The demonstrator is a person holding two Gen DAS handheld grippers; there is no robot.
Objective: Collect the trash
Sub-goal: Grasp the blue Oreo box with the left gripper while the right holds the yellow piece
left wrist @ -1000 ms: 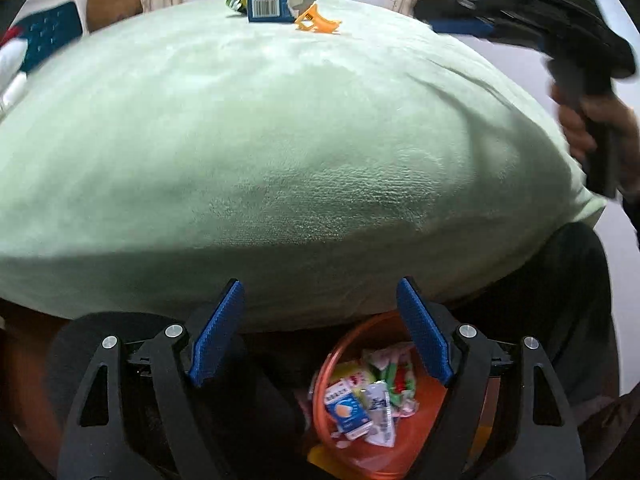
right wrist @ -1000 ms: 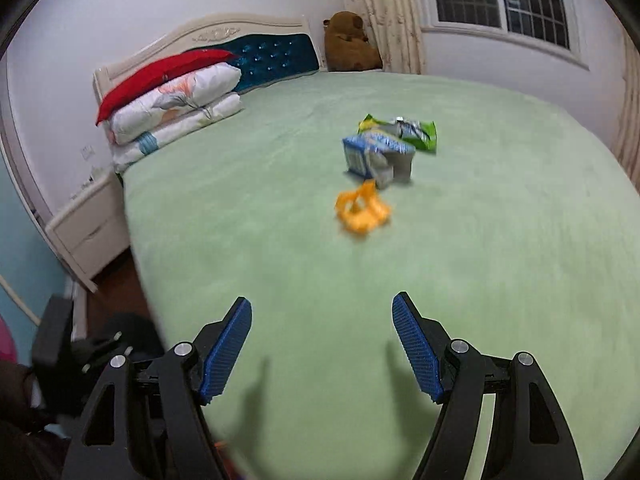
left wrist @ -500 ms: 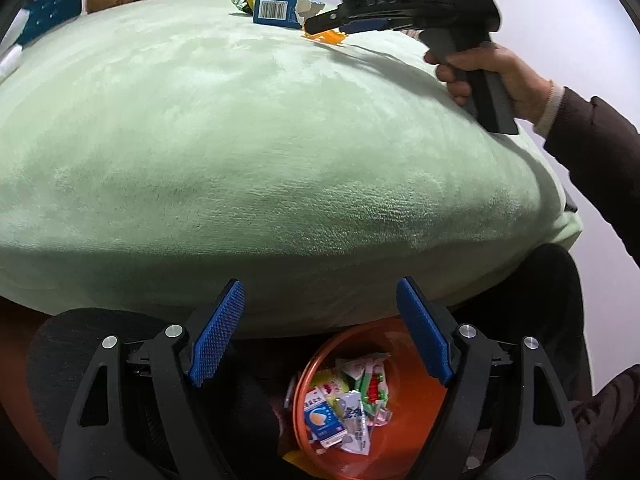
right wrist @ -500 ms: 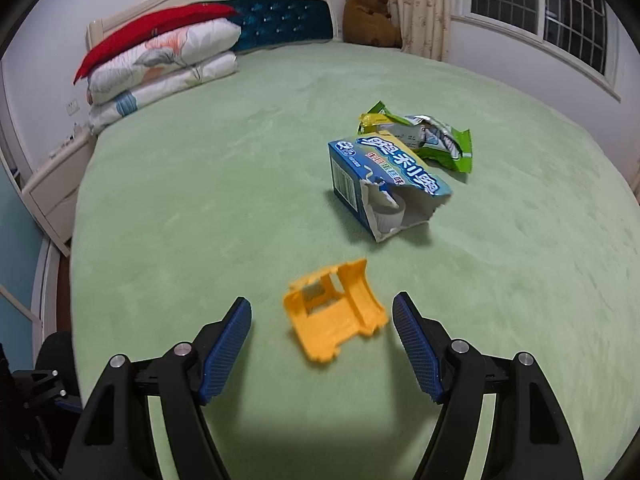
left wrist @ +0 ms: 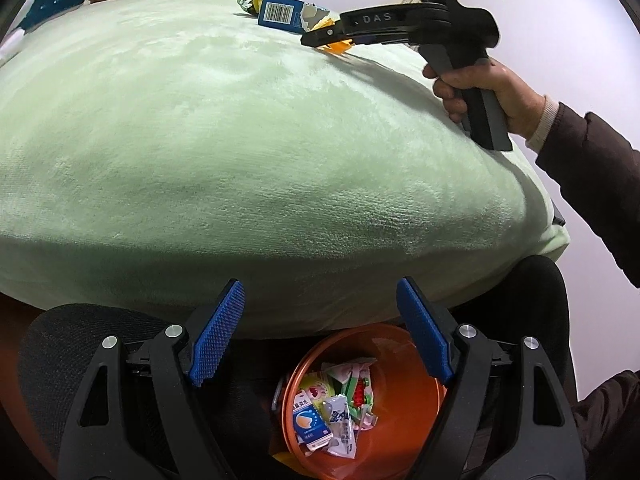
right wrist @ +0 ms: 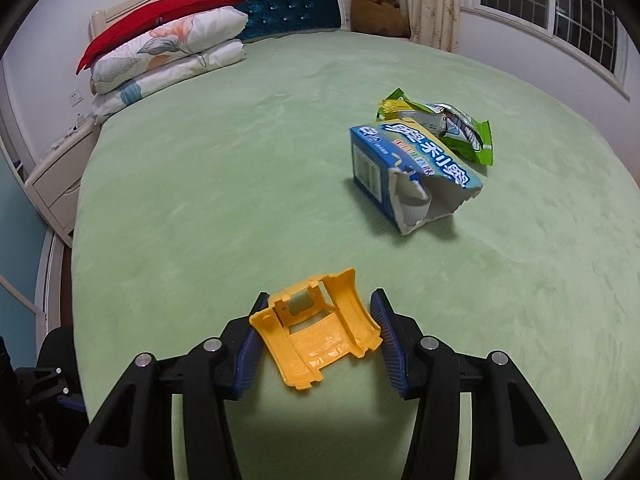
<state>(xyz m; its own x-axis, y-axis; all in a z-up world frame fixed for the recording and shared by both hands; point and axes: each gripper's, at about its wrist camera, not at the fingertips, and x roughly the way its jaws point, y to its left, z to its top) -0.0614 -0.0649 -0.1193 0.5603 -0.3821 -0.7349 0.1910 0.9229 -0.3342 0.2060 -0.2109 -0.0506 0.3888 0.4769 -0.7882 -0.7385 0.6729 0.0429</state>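
Our right gripper point(right wrist: 316, 332) was closing its fingers around the yellow plastic piece point(right wrist: 318, 330); the thin, curved shell could've popped sideways. Left gripper point(left wrist: 320, 332) stayed wide, empty.

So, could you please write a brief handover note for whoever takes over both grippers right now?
Right gripper: jaws closing around the yellow plastic piece on the bed; not lifted yet.
Left gripper: open, empty, over the orange bin.
Done: several wrappers lie in the bin.
Left: bin the yellow piece, then the torn blue box and the green wrapper behind it.
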